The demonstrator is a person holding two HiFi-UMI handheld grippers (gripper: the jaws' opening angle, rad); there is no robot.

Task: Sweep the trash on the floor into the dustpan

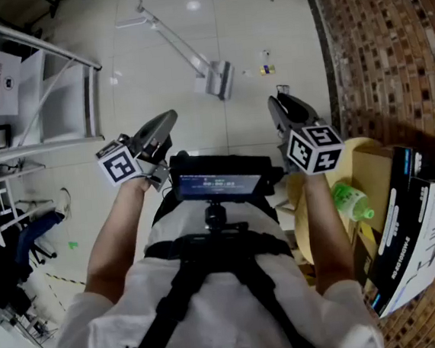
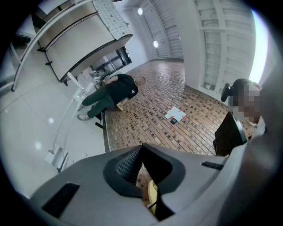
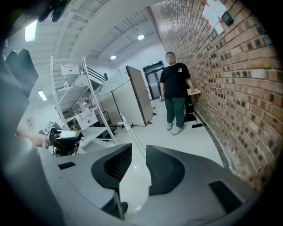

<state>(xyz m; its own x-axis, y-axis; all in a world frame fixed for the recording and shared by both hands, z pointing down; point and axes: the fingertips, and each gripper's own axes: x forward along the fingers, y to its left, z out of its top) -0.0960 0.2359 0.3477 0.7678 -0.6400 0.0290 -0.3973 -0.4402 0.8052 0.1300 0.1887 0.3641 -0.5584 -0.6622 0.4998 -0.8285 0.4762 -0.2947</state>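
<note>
Sweeping not yet begun: left gripper [image 1: 168, 120] closed, empty; right gripper [image 1: 278, 104] slightly apart, empty. Next, I judge, reach for the dustpan [image 1: 220, 79]

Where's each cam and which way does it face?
Head view: on the head, steeply down at floor, dustpan; shows arms, chest, left gripper, right gripper.
Left gripper view: on that gripper, rolled sideways, toward the brick wall; shut jaws.
Right gripper view: on that gripper, along the floor; jaws apart, empty.
Shared: bystander, both gripper views.
</note>
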